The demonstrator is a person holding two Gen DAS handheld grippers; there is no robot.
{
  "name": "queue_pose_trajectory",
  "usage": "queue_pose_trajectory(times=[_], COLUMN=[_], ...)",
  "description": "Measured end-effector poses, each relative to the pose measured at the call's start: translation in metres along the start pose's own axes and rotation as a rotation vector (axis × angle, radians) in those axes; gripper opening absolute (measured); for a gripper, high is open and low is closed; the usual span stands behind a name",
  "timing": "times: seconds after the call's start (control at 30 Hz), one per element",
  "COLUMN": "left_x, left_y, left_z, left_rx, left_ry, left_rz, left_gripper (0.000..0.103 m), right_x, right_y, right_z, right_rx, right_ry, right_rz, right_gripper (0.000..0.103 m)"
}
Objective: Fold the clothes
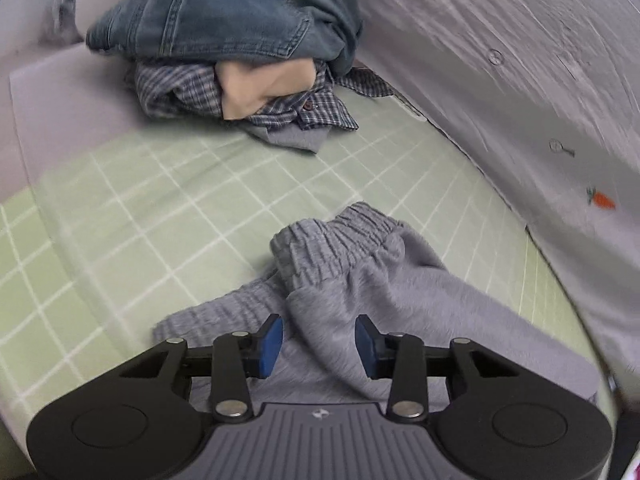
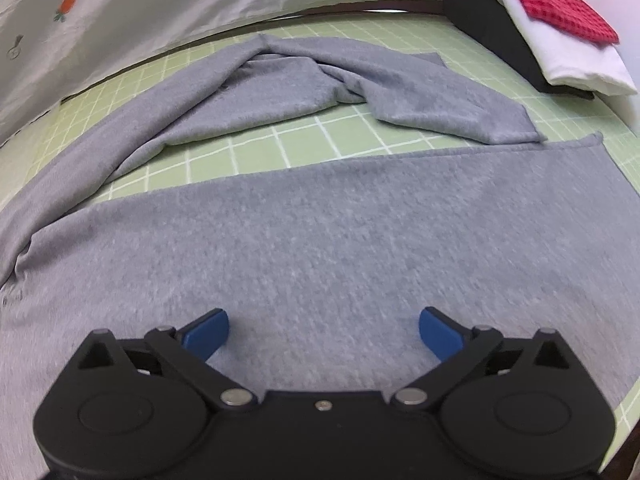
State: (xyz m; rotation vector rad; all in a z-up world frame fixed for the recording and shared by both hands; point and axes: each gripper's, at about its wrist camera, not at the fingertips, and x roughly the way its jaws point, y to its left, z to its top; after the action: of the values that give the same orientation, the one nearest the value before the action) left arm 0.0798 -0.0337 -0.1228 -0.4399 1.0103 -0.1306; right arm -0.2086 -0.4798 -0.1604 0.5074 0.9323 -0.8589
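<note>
Grey sweatpants (image 1: 360, 280) lie on a green checked sheet (image 1: 160, 200). In the left wrist view their elastic waistband (image 1: 332, 236) is bunched just ahead of my left gripper (image 1: 319, 344), which is open with a ridge of grey cloth between its blue pads. In the right wrist view the pants (image 2: 320, 240) spread wide, one leg flat across the front and the other leg (image 2: 300, 84) twisted behind it. My right gripper (image 2: 324, 334) is wide open just above the flat leg, holding nothing.
A pile of unfolded clothes stands at the back left: blue jeans (image 1: 224, 16) on a checked shirt (image 1: 280, 104). A pale curtain with carrot prints (image 1: 520, 80) runs along the far side. Folded white and red cloths (image 2: 560, 28) lie at the back right.
</note>
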Motion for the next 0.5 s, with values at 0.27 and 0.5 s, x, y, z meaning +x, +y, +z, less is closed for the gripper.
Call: queue_pose_trajectory(times=[0.27, 0.5], left_x=[0.015, 0.000], left_y=[-0.011, -0.035], left_z=[0.022, 0.076], left_rx=[-0.011, -0.214], left_ry=[0.045, -0.020], left_rz=[0.037, -0.123], left_gripper=[0.003, 0.000], right_x=[0.007, 0.016], right_y=[-0.017, -0.031], right_z=[0.020, 0.053], right_rx=[0.120, 0.166], right_ry=[0.008, -0.014], right_rz=[-0.016, -0.065], right_gripper=[0.102, 0.102])
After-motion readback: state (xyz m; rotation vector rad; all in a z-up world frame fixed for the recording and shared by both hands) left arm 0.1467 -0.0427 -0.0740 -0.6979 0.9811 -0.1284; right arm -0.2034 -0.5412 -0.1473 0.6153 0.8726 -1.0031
